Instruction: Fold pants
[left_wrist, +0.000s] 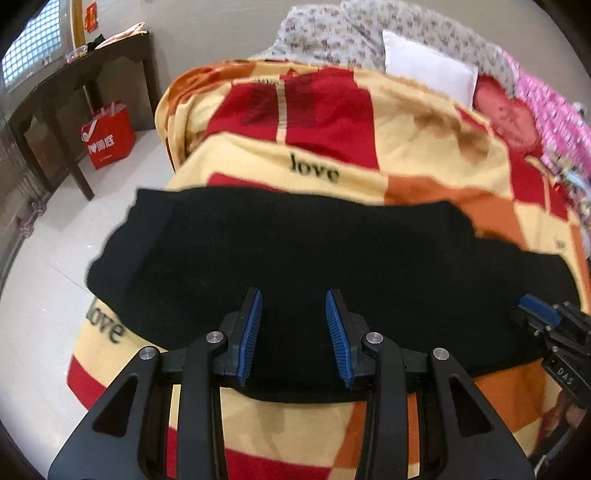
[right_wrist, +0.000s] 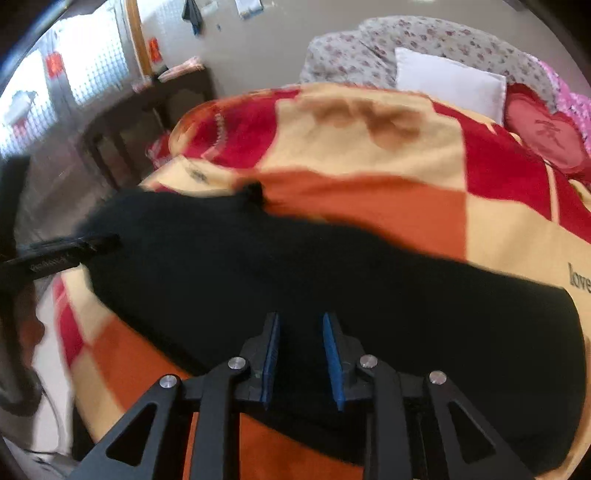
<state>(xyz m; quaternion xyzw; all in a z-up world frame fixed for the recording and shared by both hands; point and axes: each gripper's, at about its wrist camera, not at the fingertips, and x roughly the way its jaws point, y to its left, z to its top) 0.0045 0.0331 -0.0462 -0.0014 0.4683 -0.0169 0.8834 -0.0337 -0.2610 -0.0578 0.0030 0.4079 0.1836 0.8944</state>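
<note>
Across the bed, a checked blanket (left_wrist: 332, 155) in red, yellow and orange is spread, and the word "love" is printed on it at 12 o'clock and again at 8 o'clock in the left wrist view; a cut-off "love" is read at the 3 o'clock edge of the right wrist view. The black pants (left_wrist: 295, 251) are laid flat on this blanket as a wide dark band just ahead of both grippers; their seams and folds cannot be made out in the blur. A red paper bag (left_wrist: 109, 134) with white characters is seen on the floor at 10 o'clock, beside a dark wooden table (left_wrist: 74, 74); its lettering is too small to be read. The letters "DAS" are seen on the right gripper (left_wrist: 543, 314) where it is cut off at 3 o'clock. A white pillow (right_wrist: 450, 83) and a red heart cushion (right_wrist: 546, 133) are placed at the head of the bed.

The left gripper (left_wrist: 293, 332) is held low over the near edge of the pants, its blue pads parted with nothing between them. The right gripper (right_wrist: 301, 354) is likewise spread apart above the pants, empty. The left gripper's side is glimpsed, blurred, at 9 o'clock in the right view.
</note>
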